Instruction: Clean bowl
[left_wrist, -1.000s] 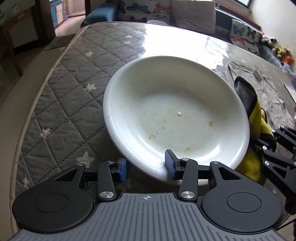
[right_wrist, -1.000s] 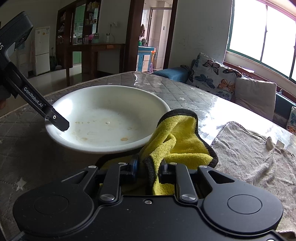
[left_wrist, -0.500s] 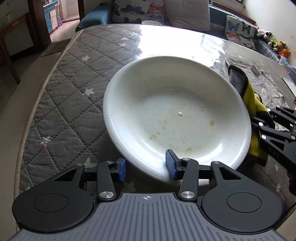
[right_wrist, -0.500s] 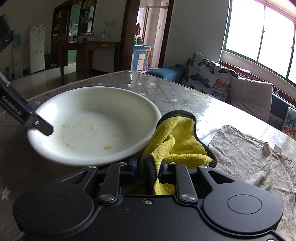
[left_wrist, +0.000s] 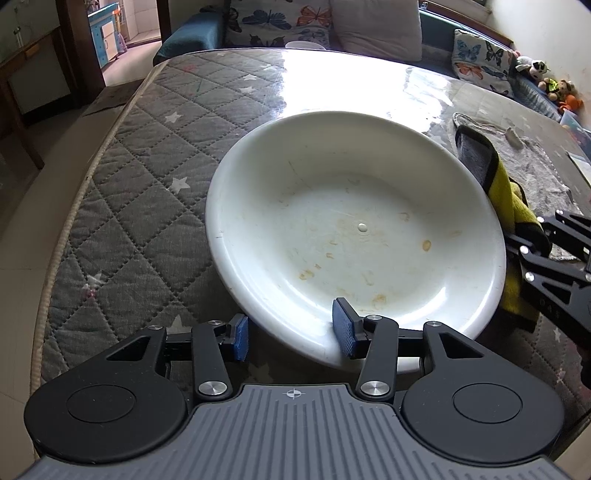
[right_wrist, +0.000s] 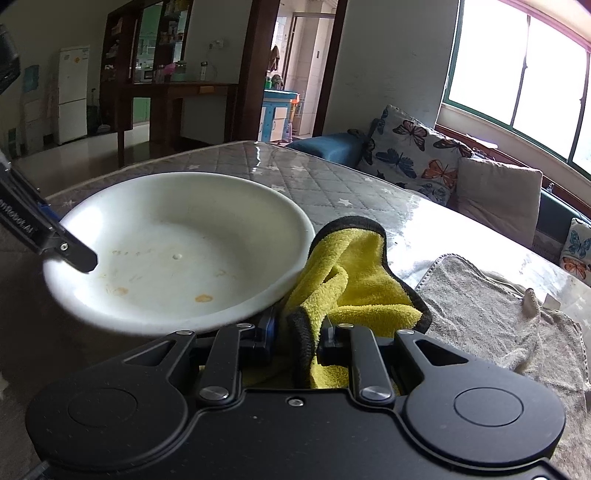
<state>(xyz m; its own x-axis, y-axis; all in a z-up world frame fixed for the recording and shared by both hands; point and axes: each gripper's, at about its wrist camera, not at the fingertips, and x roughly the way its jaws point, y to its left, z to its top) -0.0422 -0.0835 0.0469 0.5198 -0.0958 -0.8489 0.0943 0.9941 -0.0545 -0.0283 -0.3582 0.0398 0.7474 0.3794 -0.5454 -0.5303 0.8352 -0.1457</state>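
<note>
Table (left_wrist: 155, 192), quilted grey under a glossy cover, carries everything of concern here. Next in size is the white bowl (left_wrist: 354, 229), wide and shallow, which rests on it with brownish stains scattered over its floor and lower wall. A grey towel (right_wrist: 491, 314) lies flat on the table beyond the bowl's far side from my left hand.

My left gripper (left_wrist: 293, 332) straddles the near rim of the bowl: one blue pad sits inside against the wall, the other hangs outside and clear of the rim, so the jaws are apart and grip nothing. It points steeply down onto that rim.

My right gripper (right_wrist: 295, 339) is clamped on a bunched yellow cloth (right_wrist: 351, 273) with a dark border, which stands up from the jaws. It tilts gently downward.

The governing relation: the cloth touches, or is just beside, the outside of the bowl's rim on my right hand's side, and the stains lie ahead and to the left of it in the right wrist view. The cloth hand is therefore the nearer to the soiled area; I judge that it must lift over the rim and descend into the bowl, while my left closes on the opposite rim to steady it.
</note>
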